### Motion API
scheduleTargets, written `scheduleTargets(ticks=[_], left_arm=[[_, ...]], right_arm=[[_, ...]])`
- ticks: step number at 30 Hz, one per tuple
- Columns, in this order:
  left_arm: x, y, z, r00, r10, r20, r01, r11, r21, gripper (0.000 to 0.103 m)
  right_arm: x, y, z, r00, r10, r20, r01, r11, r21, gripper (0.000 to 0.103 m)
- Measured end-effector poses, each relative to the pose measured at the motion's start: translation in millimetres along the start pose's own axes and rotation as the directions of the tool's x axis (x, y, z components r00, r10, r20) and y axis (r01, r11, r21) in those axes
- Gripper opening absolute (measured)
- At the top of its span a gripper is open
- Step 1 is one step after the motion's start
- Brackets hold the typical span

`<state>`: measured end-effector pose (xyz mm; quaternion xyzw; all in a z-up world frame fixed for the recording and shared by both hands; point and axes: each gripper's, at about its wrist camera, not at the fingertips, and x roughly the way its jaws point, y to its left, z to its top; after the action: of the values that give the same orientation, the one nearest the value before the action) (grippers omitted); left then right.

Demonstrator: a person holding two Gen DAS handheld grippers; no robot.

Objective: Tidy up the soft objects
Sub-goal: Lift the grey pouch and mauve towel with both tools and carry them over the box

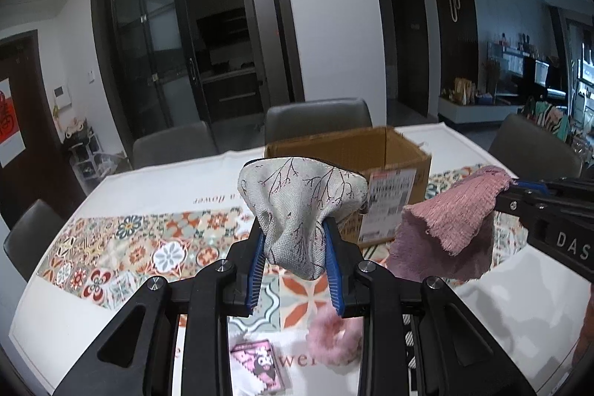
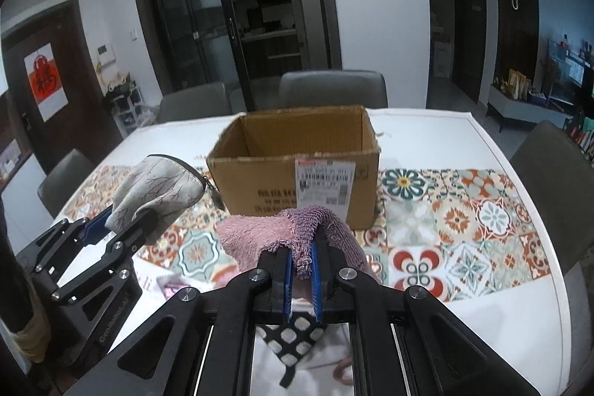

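Observation:
My left gripper [image 1: 295,232] is shut on a grey fabric pouch [image 1: 300,206] printed with dark branches and holds it above the table; the pouch [image 2: 159,188] and gripper [image 2: 122,223] also show in the right wrist view. My right gripper [image 2: 300,247] is shut on a pink terry cloth [image 2: 286,229], also held in the air; the cloth [image 1: 449,225] hangs at the right of the left wrist view. An open cardboard box [image 2: 297,169] stands just beyond both, and looks empty where its inside shows.
The table [image 2: 482,143] has a white cloth with a patterned tile runner. A pink fluffy scrunchie [image 1: 334,336], a small pink packet [image 1: 260,366] and a black-and-white dotted cloth [image 2: 293,336] lie near the front edge. Grey chairs [image 2: 330,88] surround the table.

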<state>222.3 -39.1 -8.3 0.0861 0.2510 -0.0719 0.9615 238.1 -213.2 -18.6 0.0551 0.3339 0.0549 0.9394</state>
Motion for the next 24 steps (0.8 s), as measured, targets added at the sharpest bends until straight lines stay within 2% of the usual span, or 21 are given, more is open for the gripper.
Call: scheduleTargets(ticks=[12, 24], left_arm=[[-2, 9, 37, 0.996, -0.042, 0.075, 0.045, 0.998, -0.035, 0.029], [9, 15, 74, 0.987, -0.029, 0.158, 0.033, 0.999, -0.023, 0.029]], right_arm=[[-12, 0, 35, 0.992, 0.016, 0.124, -0.018, 1.000, 0.012, 0.009], [-14, 3, 77, 0.968, 0.011, 0.250, -0.012, 1.000, 0.001, 0.009]])
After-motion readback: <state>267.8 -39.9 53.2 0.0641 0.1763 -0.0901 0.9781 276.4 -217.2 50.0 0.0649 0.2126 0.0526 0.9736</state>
